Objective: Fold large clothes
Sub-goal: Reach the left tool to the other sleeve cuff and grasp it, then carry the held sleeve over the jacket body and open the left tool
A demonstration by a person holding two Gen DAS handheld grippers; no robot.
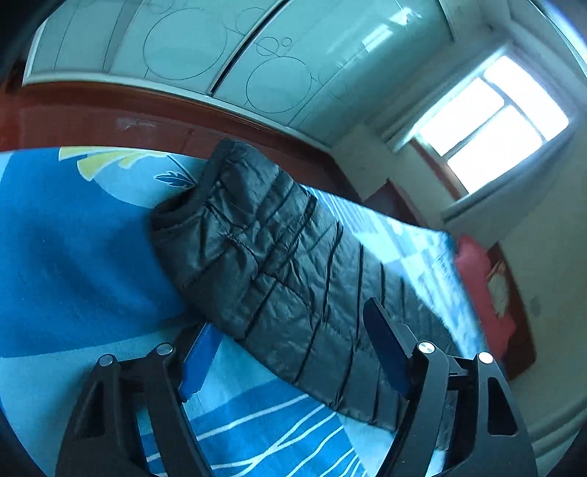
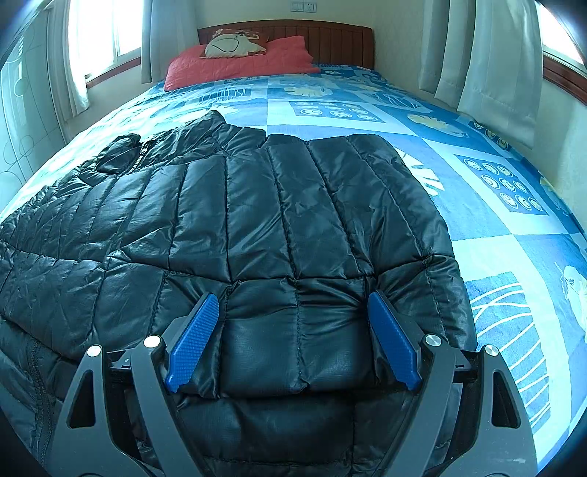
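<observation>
A black quilted jacket point(image 2: 256, 220) lies flat on a bed point(image 2: 495, 227), its collar toward the headboard point(image 2: 286, 36). The blue patterned sheet is bare to the jacket's right and beyond the collar, up to a red pillow point(image 2: 238, 62). The right tongs point(image 2: 293, 312) stand spread, a puffed fold of the jacket's near hem between the blue pads; whether the pads press it cannot be told. The left tongs point(image 1: 286, 330) stand spread over the jacket's edge, gripping nothing. A wardrobe point(image 1: 183, 47) runs along the bed's left side; curtained windows point(image 2: 106, 33) flank the headboard.
</observation>
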